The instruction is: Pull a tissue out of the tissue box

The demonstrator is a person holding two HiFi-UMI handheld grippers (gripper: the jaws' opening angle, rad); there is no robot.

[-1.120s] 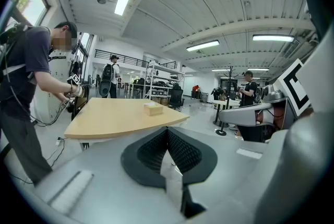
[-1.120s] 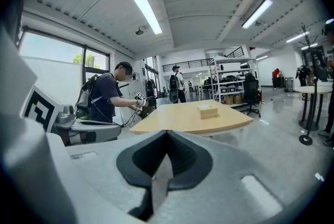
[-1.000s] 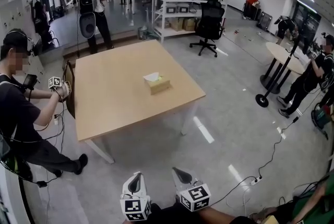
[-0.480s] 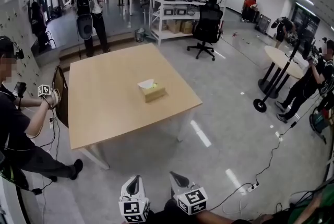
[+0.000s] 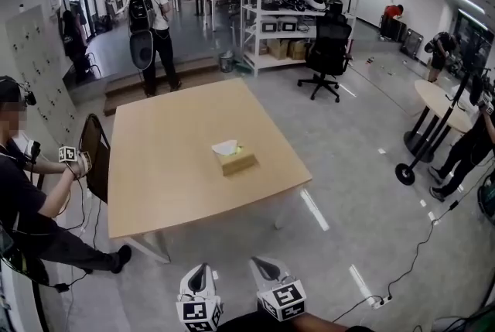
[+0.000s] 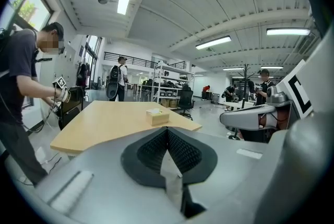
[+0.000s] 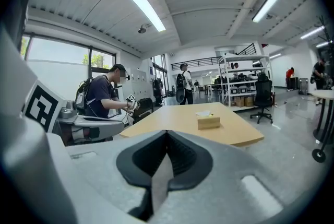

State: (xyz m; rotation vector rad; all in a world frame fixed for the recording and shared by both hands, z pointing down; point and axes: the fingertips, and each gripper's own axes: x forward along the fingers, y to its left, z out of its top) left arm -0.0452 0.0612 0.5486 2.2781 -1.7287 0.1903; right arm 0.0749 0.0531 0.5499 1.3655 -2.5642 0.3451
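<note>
A tan tissue box (image 5: 237, 162) with a white tissue (image 5: 226, 147) sticking out of its top sits near the middle of the wooden table (image 5: 155, 183). It also shows in the left gripper view (image 6: 157, 116) and the right gripper view (image 7: 208, 122), far ahead of both. My left gripper (image 5: 200, 268) and right gripper (image 5: 258, 262) hang side by side at the bottom of the head view, over the floor short of the table. Both have their jaws together with nothing between them, the left gripper (image 6: 167, 129) and the right gripper (image 7: 167, 134) alike.
A person (image 5: 23, 199) holding grippers stands at the table's left beside a dark chair (image 5: 97, 160). Another person with a backpack (image 5: 151, 21) stands beyond the table. Shelving (image 5: 286, 5), an office chair (image 5: 329, 52), a round table (image 5: 456, 102) and floor cables (image 5: 418, 245) lie farther off.
Both grippers and the head view have moved toward the table; the tissue box now sits lower and nearer in the head view. Jaws unchanged.
</note>
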